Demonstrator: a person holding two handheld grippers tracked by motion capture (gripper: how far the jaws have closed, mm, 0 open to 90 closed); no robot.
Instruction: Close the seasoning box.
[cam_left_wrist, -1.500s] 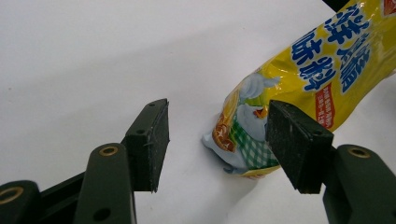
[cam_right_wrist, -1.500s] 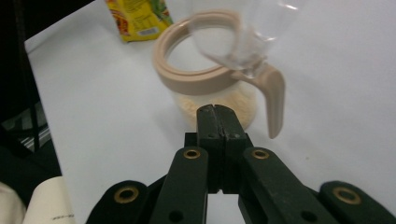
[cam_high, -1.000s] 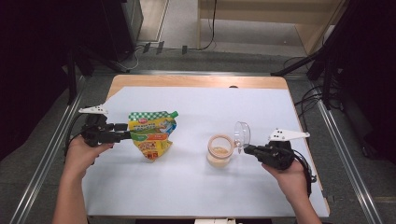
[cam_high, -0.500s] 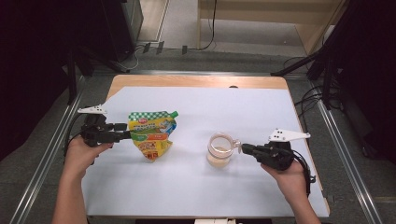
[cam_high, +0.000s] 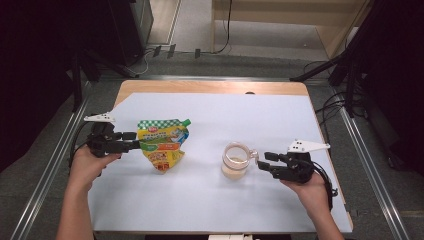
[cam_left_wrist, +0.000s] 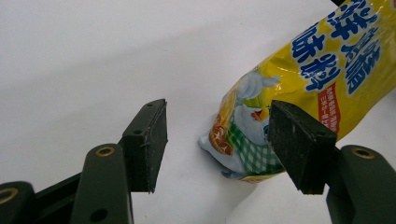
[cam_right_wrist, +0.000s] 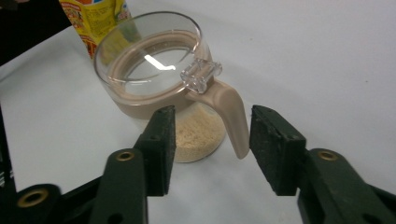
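Observation:
A yellow and green spout pouch (cam_high: 162, 142) lies flat on the left of the white table (cam_high: 225, 115). My left gripper (cam_high: 132, 141) points at its left edge. In the left gripper view the left gripper (cam_left_wrist: 219, 116) is open, its jaws standing either side of the pouch's corner (cam_left_wrist: 243, 149) without touching it. A clear jar (cam_high: 235, 160) with a beige collar, a shut clear lid and pale granules inside stands right of centre. My right gripper (cam_high: 264, 161) is just right of it. The right gripper (cam_right_wrist: 212, 116) is open, with the jar's beige handle (cam_right_wrist: 231, 114) between its jaws, untouched.
A strip of bare wood (cam_high: 210, 87) shows at the table's far edge. Metal rails (cam_high: 367, 160) run along both sides of the table. Cables and stand legs (cam_high: 335, 75) lie on the floor beyond. White sheet stretches between the pouch and the jar.
The jar's clear lid, which stood tipped up a second ago, has dropped shut onto the jar. Both grippers and the pouch have barely moved.

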